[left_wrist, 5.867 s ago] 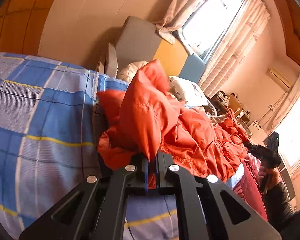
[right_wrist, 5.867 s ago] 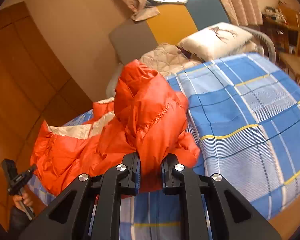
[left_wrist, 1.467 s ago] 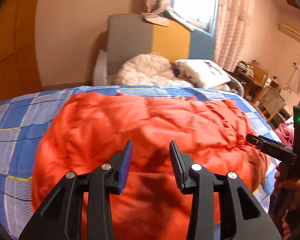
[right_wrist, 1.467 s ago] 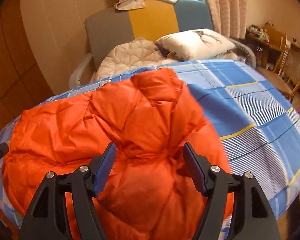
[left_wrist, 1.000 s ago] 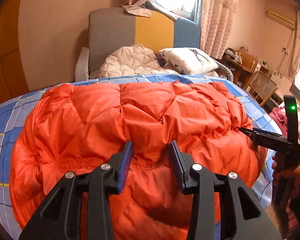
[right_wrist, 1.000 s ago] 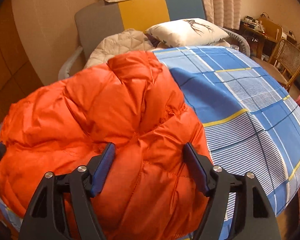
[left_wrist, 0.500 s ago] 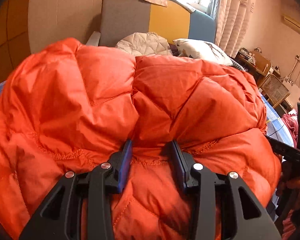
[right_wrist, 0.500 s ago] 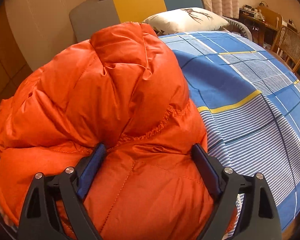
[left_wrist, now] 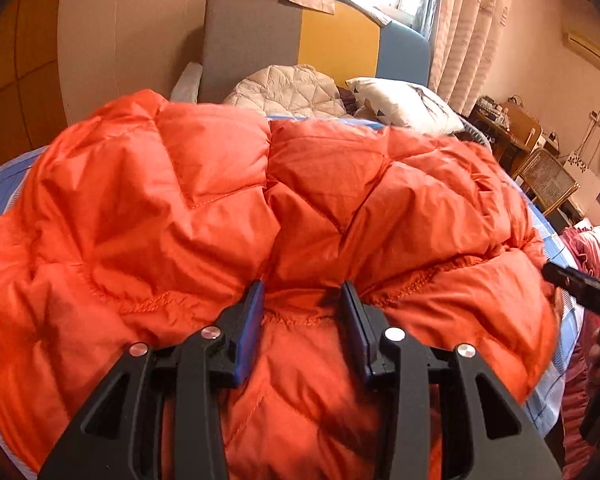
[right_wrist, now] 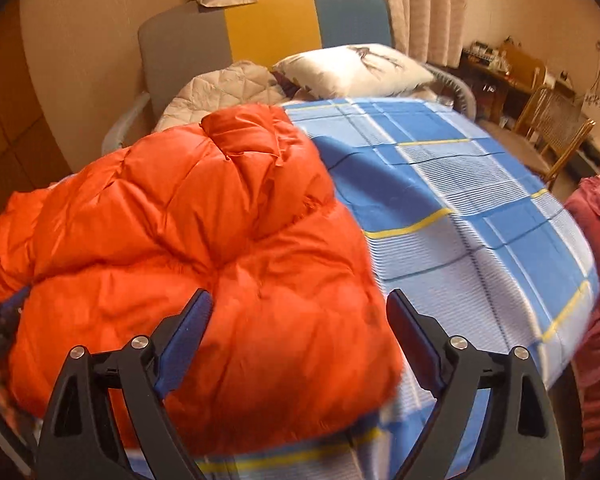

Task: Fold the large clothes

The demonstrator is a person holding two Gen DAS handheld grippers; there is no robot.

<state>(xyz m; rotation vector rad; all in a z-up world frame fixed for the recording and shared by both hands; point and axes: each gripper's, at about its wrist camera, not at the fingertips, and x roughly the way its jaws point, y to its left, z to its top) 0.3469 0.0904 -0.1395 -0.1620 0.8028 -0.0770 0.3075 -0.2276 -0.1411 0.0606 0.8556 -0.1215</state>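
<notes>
Left wrist view: orange down jacket lies bunched on the blue plaid bed, filling most of the frame. Left gripper straddles a stitched seam ridge near the jacket's near edge; the pads touch fabric on both sides but the jaws are easing apart, so it reads as letting go, not pinching. Prob. placed there bc the seam gives a firm line to fold along, and the gripper presses down to flatten the puffy fill.

Right wrist view: right gripper stands wide and widening w/ nothing pinched; the jacket's right edge sits below and between the fingers, apart from the pads. Looks like a release after laying that side over. Jacket lies on the left half of the bed, w/ bare sheet to the right. Pillow and beige quilt sit by the headboard, well apart from the work.

Judgement: a fold was just laid, and both tools free up to re-grip elsewhere. Down fill springs back, so the fold may puff open w/o a press.
</notes>
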